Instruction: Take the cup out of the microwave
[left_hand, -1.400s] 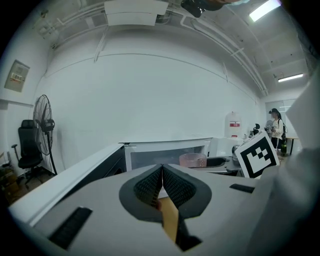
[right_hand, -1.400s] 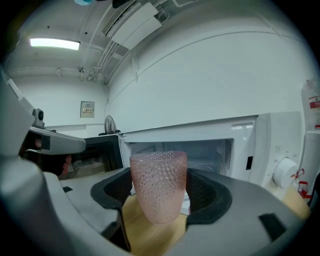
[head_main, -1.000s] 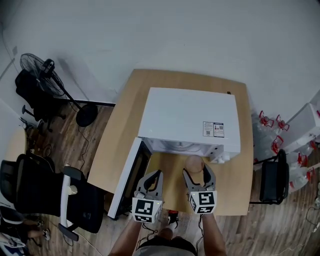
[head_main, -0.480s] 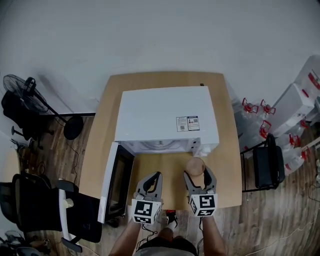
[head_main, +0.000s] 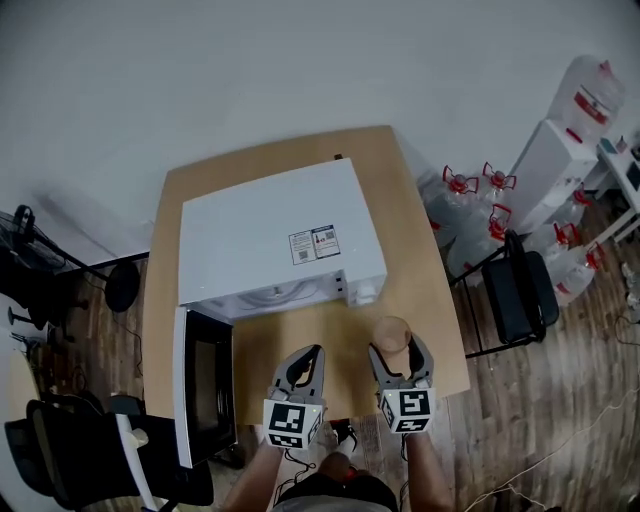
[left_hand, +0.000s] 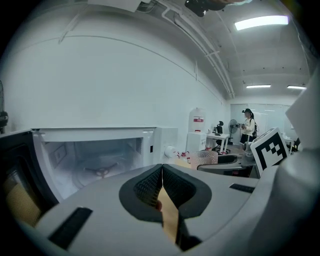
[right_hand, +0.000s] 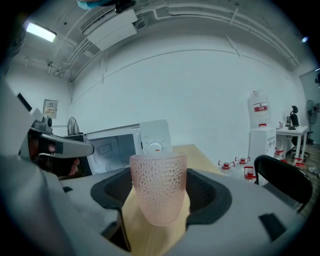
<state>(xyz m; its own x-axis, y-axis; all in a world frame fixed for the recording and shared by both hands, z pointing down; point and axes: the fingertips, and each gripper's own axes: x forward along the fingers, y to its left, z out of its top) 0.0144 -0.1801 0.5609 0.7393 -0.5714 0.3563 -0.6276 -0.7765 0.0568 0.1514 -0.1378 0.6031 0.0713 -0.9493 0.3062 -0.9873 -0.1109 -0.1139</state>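
Two forearms, cut off at the head view's bottom edge, reach forward side by side over the table's (head_main: 425, 300) near edge. The right gripper (head_main: 394, 350) clamps the upright pink cup (head_main: 391, 330) outside the open microwave (head_main: 270, 240). The left gripper's (head_main: 312, 352) jaws are pressed together on nothing. Whether the cup's base touches the table cannot be told.

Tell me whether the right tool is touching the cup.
Touching. The right gripper view shows the right tool clamped against both sides of the cup.
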